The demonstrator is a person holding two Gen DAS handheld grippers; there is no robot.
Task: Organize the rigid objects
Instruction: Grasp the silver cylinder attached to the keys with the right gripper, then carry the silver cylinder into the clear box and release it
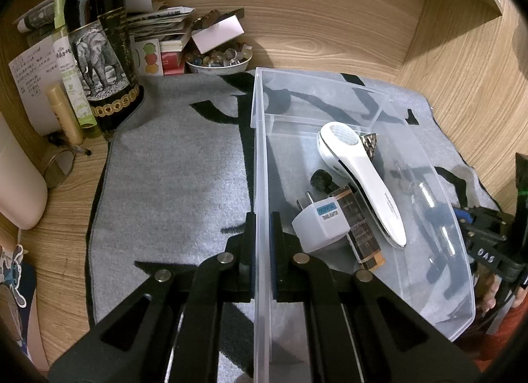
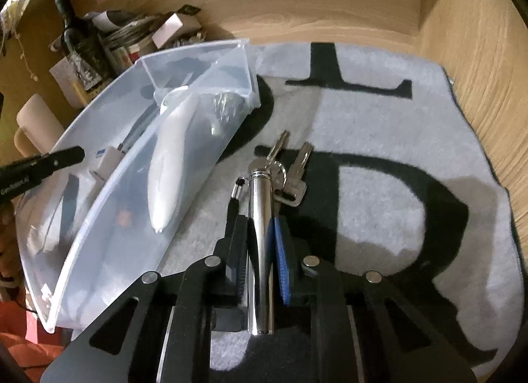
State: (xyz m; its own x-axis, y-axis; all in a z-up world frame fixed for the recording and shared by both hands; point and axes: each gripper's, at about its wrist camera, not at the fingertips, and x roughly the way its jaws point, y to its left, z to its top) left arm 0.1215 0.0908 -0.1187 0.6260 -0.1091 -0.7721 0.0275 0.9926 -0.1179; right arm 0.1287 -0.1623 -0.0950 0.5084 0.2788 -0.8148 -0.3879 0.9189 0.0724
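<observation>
Left gripper (image 1: 262, 241): we see it clamped on the near wall of the clear plastic bin (image 1: 260, 158)
Right gripper (image 2: 260, 244): closed around a chrome cylinder (image 2: 260, 251); keys (image 2: 290, 172) hang from its ring, lying on the grey mat (image 2: 379, 119) just beside the bin
Bin contents: we count a white handheld device (image 1: 363, 178), a white travel adapter (image 1: 321, 223), a dark rectangular bar (image 1: 361, 231), a small black knob (image 1: 320, 179)
Beyond the mat: a dark bottle (image 1: 99, 46); a bowl of stones (image 1: 217, 59)
</observation>
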